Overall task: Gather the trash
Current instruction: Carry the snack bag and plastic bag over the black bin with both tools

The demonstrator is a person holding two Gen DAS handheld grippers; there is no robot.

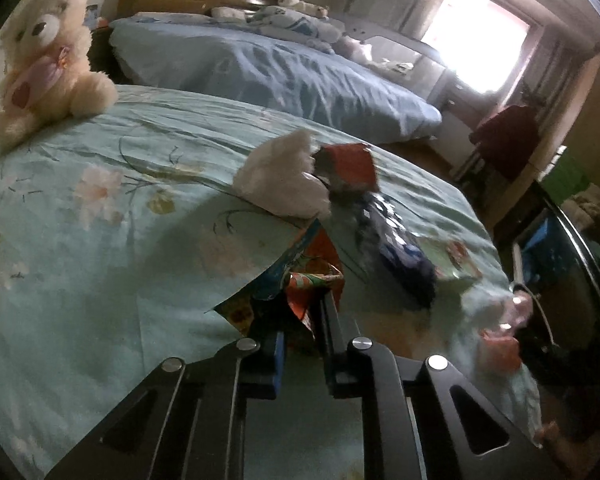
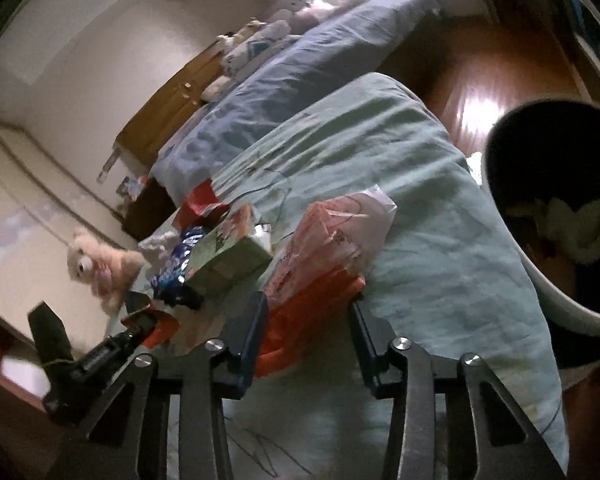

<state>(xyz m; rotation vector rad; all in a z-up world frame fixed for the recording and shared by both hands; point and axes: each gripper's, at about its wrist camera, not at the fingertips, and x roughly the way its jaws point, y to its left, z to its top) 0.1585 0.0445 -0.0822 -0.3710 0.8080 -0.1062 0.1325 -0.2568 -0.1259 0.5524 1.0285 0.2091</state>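
Note:
My left gripper [image 1: 304,316] is shut on a crumpled orange and blue snack wrapper [image 1: 308,280] at the near edge of the pale green quilt [image 1: 100,240]. Beyond it lie a white tissue wad [image 1: 280,176], a red carton [image 1: 348,164], a dark blue wrapper [image 1: 396,240] and a green box [image 1: 456,264]. In the right wrist view my right gripper [image 2: 308,308] is shut on an orange and pink plastic bag [image 2: 328,248] lying on the quilt [image 2: 420,220]. The left gripper [image 2: 140,320] shows at lower left with its wrapper [image 2: 162,326].
A dark bin with a white wall [image 2: 560,304] stands on the wood floor beside the bed, something pale inside it. A cream teddy bear [image 1: 48,52] sits at the quilt's far corner. A second bed with blue sheets [image 1: 280,72] lies behind.

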